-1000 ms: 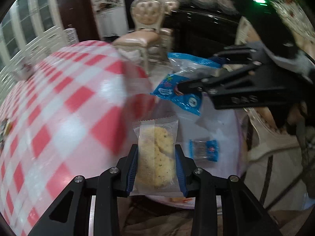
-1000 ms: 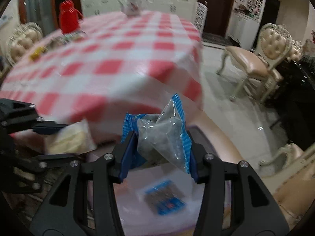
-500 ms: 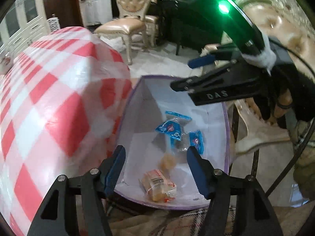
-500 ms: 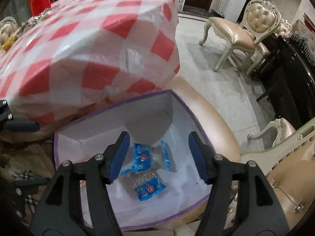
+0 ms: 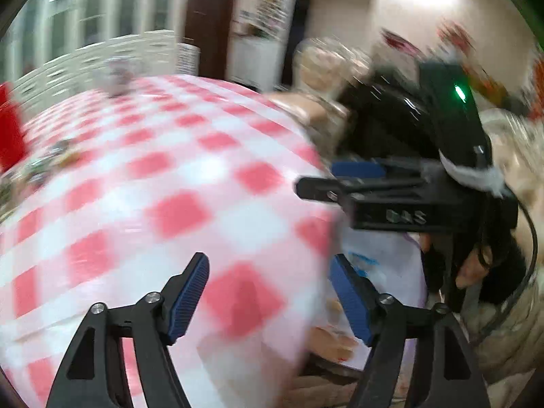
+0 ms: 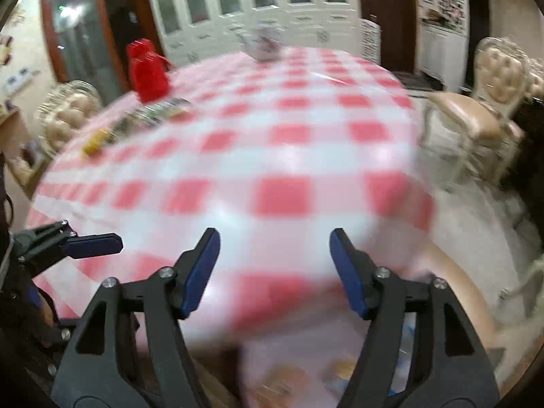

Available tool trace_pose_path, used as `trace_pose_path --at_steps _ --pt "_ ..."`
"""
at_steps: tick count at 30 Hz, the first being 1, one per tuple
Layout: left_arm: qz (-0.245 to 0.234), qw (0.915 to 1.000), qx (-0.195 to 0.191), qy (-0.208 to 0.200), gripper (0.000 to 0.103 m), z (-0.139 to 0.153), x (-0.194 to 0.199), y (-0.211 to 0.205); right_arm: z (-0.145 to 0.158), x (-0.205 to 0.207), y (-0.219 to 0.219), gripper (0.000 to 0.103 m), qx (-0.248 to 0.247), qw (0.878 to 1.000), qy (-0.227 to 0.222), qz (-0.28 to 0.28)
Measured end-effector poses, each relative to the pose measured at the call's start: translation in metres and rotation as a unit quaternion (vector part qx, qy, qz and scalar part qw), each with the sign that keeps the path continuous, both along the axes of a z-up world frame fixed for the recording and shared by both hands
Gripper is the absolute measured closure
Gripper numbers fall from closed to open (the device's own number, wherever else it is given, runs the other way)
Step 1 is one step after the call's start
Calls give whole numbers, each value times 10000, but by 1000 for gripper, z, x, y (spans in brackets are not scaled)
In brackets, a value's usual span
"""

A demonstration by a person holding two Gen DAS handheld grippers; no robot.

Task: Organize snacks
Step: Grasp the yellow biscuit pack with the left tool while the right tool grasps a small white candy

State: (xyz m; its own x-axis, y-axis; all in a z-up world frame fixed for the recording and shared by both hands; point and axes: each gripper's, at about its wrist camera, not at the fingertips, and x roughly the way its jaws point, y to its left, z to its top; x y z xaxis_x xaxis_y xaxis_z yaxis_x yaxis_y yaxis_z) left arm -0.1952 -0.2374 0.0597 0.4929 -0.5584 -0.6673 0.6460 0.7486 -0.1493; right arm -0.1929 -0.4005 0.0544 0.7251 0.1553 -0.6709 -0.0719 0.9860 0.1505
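Both tools are black plastic. The left gripper (image 5: 268, 292) has angular, cut-out arms tipped with ribbed blue pads, and silver screws sit at the joints. The right gripper (image 6: 273, 268) is built the same way. Seen from the left wrist, its side bears blurred pale lettering, a green light glows on its housing, and a black cable loops beside it.

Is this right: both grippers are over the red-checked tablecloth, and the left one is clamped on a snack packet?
Not quite. The left wrist view shows the left gripper empty, its jaws opening with nothing between them. The rest holds: both it and the right gripper hang over the red-checked tablecloth.
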Motion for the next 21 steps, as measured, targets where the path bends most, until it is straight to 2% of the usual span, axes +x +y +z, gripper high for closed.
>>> trace_pose_path --at_steps 2,4,7,9,12,13,15,16,19,21 --pt "615 9979 -55 -170 17 2 13 41 4 15 23 26 106 9997 -42 238" --pt "1146 9933 -6 -173 17 -3 27 76 4 36 54 26 167 9985 27 516" --pt "2131 9770 53 -6 17 -15 60 144 2 59 95 26 198 9959 89 880" --pt "2983 9543 -34 165 17 -19 88 201 1 74 119 26 117 9943 111 1055" --pt "3976 9163 -349 330 17 -18 121 270 1 97 154 26 24 9911 17 1329" --pt "4360 8972 -567 407 17 -17 135 296 2 103 164 26 17 9903 -22 1390" --pt "4825 8696 -908 526 15 -17 155 331 3 114 179 26 17 9895 -37 1448" --pt "4985 8584 -1047 607 15 -19 169 345 2 121 186 26 35 9892 -27 1465" --pt "5194 8441 -1057 812 15 -23 214 361 -5 143 202 26 89 9882 94 1524" --pt "5246 8403 -1019 907 15 -27 233 368 -11 156 209 26 89 9874 207 1564"
